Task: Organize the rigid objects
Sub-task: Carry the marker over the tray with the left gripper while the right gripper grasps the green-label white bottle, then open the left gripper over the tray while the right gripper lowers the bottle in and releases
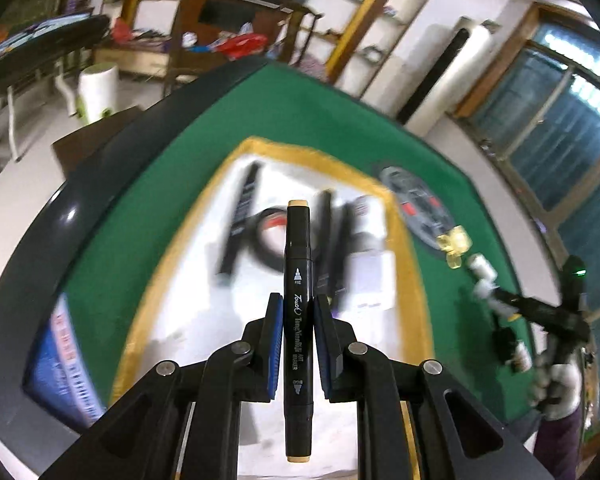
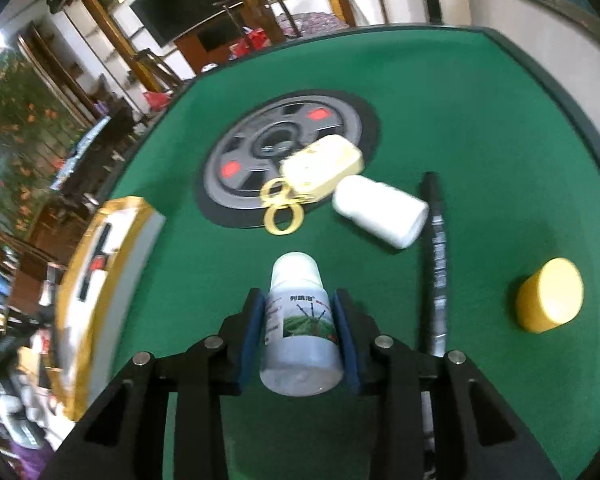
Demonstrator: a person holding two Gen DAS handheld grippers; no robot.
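Observation:
My left gripper (image 1: 298, 300) is shut on a black art marker (image 1: 298, 248) with tan end caps, held lengthwise above a white tray with a gold rim (image 1: 172, 248). Blurred black pens and a tape roll (image 1: 268, 240) lie in the tray. In the right wrist view my right gripper (image 2: 299, 296) has its blue pads against both sides of a small white bottle (image 2: 300, 320) with a green label, lying on the green felt. The same tray (image 2: 72, 240) shows at the left edge there.
On the felt beyond the bottle lie a cream case (image 2: 320, 168) with gold rings (image 2: 282, 208), a white bottle on its side (image 2: 380, 210), a black pen (image 2: 436, 256) and a yellow jar (image 2: 548, 296). A wheel-shaped mat (image 2: 240, 160) lies at the centre. The table edge (image 2: 580, 112) curves along the right.

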